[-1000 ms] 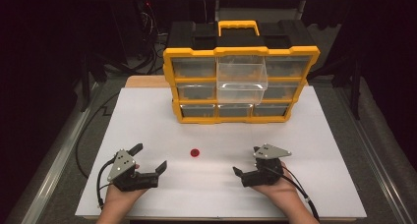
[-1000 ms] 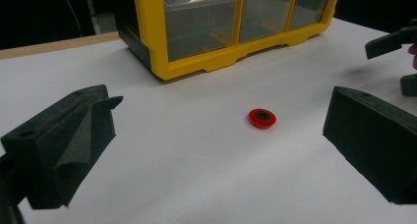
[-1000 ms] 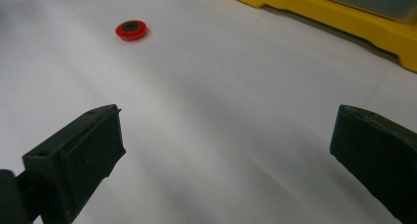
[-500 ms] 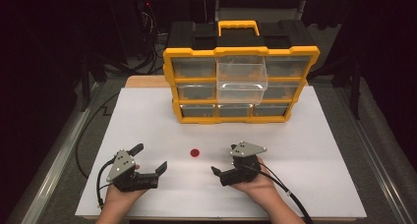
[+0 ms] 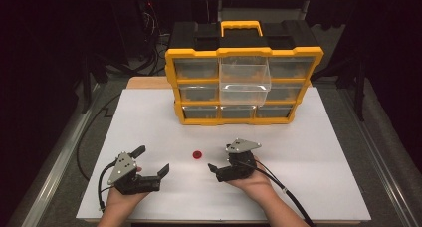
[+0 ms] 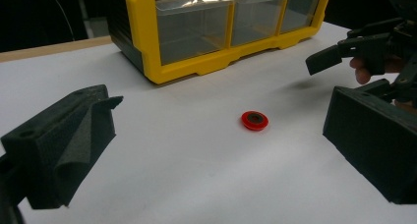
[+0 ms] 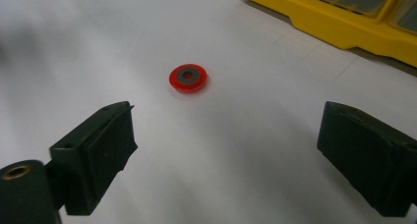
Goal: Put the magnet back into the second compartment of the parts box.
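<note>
Right gripper view: right gripper [image 7: 223,155], jaws spread and just been narrowing on nothing, may skid the flat red washer [image 7: 188,78] across the table [image 7: 74,47].

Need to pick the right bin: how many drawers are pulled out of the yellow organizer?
1: the clear drawer, top row, middle column, sticks out toward the table. The other drawers sit flush in the organizer.

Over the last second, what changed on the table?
The right tool slid leftward across the white table toward the red washer, its jaws just closing slightly, nothing between them. The left tool, the washer and the yellow organizer with its pulled-out drawer stayed put.
</note>
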The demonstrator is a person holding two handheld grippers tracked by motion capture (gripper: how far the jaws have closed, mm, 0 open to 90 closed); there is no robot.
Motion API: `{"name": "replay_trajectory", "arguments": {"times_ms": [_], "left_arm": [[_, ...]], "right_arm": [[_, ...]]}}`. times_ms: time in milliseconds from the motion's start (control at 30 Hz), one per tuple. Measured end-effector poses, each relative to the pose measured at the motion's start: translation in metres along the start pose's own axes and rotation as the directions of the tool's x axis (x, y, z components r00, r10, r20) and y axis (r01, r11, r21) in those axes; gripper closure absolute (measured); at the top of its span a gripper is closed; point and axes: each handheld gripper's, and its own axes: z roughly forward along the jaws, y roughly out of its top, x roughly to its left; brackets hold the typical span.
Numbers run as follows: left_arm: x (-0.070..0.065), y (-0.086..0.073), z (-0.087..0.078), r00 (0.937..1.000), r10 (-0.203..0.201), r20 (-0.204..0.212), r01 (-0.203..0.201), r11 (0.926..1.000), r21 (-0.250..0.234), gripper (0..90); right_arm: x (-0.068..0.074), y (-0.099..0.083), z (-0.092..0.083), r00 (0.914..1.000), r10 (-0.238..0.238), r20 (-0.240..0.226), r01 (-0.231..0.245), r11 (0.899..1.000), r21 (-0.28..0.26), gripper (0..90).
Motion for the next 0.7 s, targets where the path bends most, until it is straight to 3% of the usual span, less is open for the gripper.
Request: {"name": "replay_trajectory", "arguments": {"times_ms": [100, 333, 400, 700], "left_arm": [[0.000, 0.000, 0.000, 1.0000, 0.001, -0.001, -0.001, 1.0000, 0.001, 0.3], [0.000, 0.000, 0.000, 1.0000, 0.001, 0.000, -0.001, 1.0000, -0.002, 0.3], [0.000, 0.000, 0.000, 1.0000, 0.002, 0.002, -0.002, 1.0000, -0.004, 0.3], [0.000, 0.000, 0.000, 1.0000, -0.002, 0.005, 0.002, 1.0000, -0.008, 0.3]], "right_arm": [[0.000, 0.003, 0.002, 1.0000, 0.004, -0.003, -0.004, 1.000, -0.010, 17.4], [0.000, 0.009, 0.013, 0.9999, 0.000, -0.012, 0.000, 1.000, 0.010, 28.2], [0.001, 0.012, 0.020, 0.9994, -0.002, -0.034, 0.002, 1.000, 0.024, 39.6], [0.007, 0.019, 0.040, 0.9977, -0.004, -0.068, 0.008, 0.998, 0.057, 45.6]]}}
